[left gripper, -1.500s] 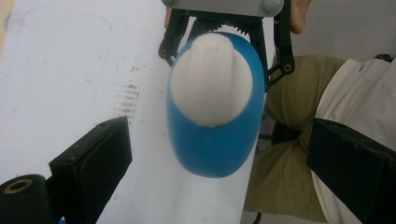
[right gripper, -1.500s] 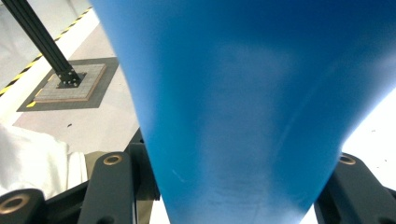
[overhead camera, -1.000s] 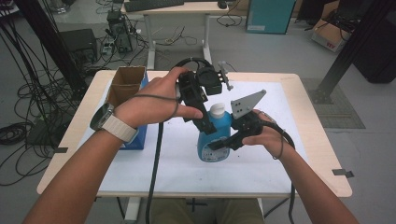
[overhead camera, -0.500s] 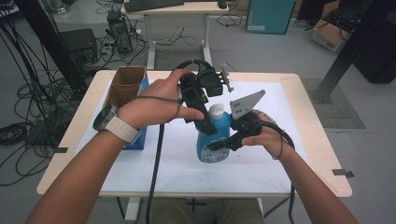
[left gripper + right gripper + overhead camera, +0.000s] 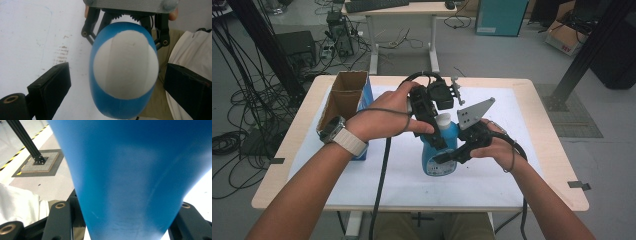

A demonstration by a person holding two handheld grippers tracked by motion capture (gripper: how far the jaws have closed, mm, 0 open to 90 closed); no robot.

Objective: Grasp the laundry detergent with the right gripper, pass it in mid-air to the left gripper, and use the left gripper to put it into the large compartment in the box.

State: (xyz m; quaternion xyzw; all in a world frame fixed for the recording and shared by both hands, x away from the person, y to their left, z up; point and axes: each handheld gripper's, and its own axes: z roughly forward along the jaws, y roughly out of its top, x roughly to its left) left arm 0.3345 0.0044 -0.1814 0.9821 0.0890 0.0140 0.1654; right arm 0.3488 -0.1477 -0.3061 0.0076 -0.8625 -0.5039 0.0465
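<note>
A blue bottle (image 5: 439, 165) with a white cap (image 5: 443, 120) stands upright on the white mat (image 5: 512, 125). My right gripper (image 5: 444, 157) comes in from the right and is shut on the bottle's body; in the right gripper view the blue bottle wall (image 5: 130, 177) sits pressed between the two jaws of that gripper (image 5: 122, 207). My left gripper (image 5: 438, 141) points down over the bottle's top. In the left gripper view its jaws stand wide on either side of the cap (image 5: 125, 62), apart from it, so this gripper (image 5: 117, 73) is open.
An open cardboard box (image 5: 344, 97) stands at the mat's left edge against a blue box (image 5: 366, 97). The left gripper's cable (image 5: 384, 170) trails toward the table's front edge (image 5: 412, 206). Bare mat lies to the right of the bottle.
My left gripper has edged slightly down and nearer around the bottle's top. The right gripper and the bottle have stayed in place.
</note>
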